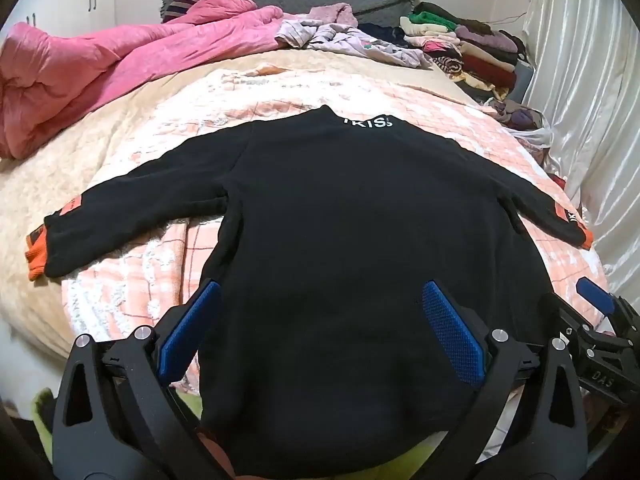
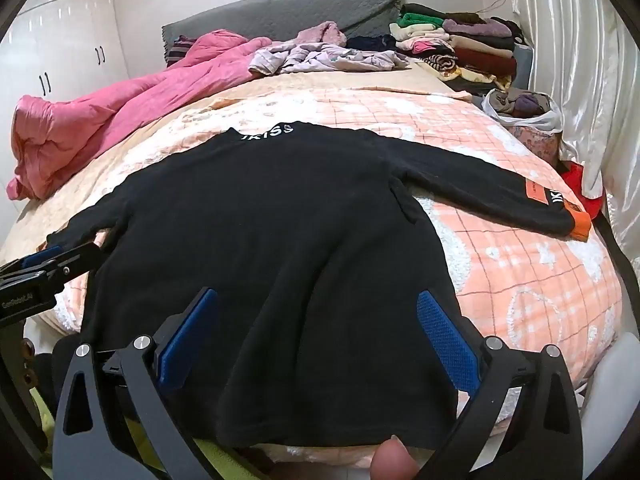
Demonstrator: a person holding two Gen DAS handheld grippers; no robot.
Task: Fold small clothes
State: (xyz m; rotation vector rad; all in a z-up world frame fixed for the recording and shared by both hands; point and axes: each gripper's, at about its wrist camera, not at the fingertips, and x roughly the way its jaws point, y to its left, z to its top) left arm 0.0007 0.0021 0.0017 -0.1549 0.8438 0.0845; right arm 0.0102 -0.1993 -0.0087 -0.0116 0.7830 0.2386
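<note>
A small black long-sleeved top [image 1: 340,216] with white lettering at the collar and orange cuffs lies flat on the bed, sleeves spread to both sides; it also shows in the right wrist view [image 2: 260,216]. My left gripper [image 1: 320,320] is open over the top's lower hem, its blue pads [image 1: 452,332] apart over the cloth. My right gripper [image 2: 316,328] is open over the hem's right part. Each gripper shows at the edge of the other's view: the right one [image 1: 600,320], the left one [image 2: 44,268].
The bed has a peach checked blanket [image 2: 520,272]. A pink quilt [image 1: 80,76] lies at the far left. Loose pale clothes [image 1: 340,40] and a stack of folded clothes [image 1: 472,48] sit at the head. A plastic bag of clothes [image 2: 524,112] and white curtains [image 2: 580,60] stand on the right.
</note>
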